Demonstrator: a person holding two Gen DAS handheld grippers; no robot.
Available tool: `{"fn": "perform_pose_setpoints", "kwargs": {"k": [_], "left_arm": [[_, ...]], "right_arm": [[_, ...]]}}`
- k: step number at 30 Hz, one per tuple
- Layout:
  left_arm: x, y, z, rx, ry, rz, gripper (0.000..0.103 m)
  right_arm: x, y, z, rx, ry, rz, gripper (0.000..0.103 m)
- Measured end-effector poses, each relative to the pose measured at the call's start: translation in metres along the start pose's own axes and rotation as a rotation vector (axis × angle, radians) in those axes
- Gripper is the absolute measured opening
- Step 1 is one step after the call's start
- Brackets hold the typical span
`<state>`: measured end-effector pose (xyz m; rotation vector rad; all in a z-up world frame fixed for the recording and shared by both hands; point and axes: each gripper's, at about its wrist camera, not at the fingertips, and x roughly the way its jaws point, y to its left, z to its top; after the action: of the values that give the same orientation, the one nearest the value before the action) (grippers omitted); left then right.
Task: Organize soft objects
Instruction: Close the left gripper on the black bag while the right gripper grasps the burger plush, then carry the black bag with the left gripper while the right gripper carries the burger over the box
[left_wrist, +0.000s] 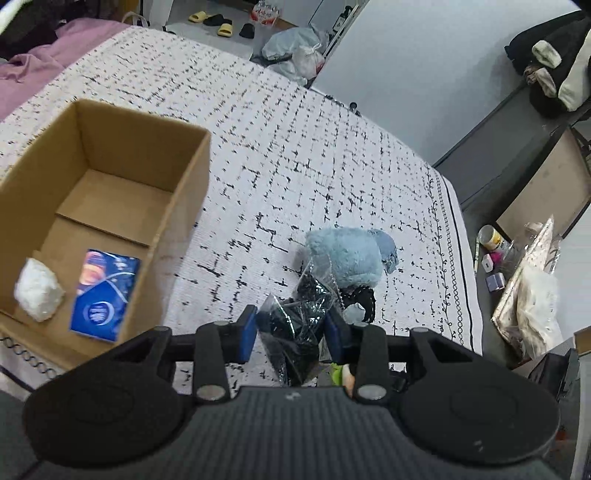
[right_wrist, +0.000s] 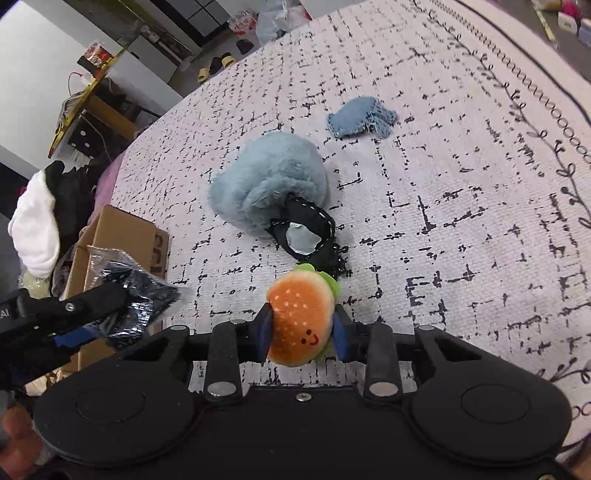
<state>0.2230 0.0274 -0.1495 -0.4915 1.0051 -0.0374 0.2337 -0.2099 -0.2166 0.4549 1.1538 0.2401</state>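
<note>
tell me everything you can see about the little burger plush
The burger plush is a small round soft toy: an orange fuzzy bun dotted with pale seeds, a stitched smiley face on its near side, and a green felt lettuce frill showing behind and beneath. It sits squeezed between the blue pads of the right claw, one pad on each side. The patterned bedspread lies below; whether the plush touches it is unclear.

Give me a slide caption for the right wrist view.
Right gripper shut on a burger plush over the patterned bedspread, blue fluffy toy beyond.
</note>
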Motion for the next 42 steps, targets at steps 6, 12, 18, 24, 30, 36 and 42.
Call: {"fn": "perform_pose_setpoints", "kwargs": {"k": [6,12,18,24,30,36,42], "left_arm": [[-0.027,0.007,0.006,0.004,-0.034,-0.026,0.037],[-0.046,0.017,0.012,0.006,-0.06,-0.032,0.037],[-0.065,0.029,0.018,0.003,-0.093,-0.035,0.037],[-0.078,0.044,0.025,-0.012,-0.123,-0.03,0.037],[-0.088,0.06,0.034,-0.022,-0.146,-0.024,0.037],[-0.094,0.082,0.045,-0.029,-0.162,-0.006,0.037],[-0.093,0.11,0.055,-0.045,-0.16,0.032,0.037]], "right_arm": [[-0.014,0.015,-0.009,-0.037,-0.017,-0.025,0.032],[-0.031,0.025,-0.008,-0.038,-0.077,-0.033,0.032],[-0.048,0.039,-0.007,-0.044,-0.132,-0.029,0.032],[-0.059,0.055,-0.005,-0.058,-0.167,-0.026,0.032],[-0.065,0.072,-0.003,-0.083,-0.183,-0.022,0.032],[-0.064,0.088,-0.002,-0.091,-0.191,-0.009,0.033],[-0.061,0.109,-0.003,-0.097,-0.181,0.032,0.033]]}}
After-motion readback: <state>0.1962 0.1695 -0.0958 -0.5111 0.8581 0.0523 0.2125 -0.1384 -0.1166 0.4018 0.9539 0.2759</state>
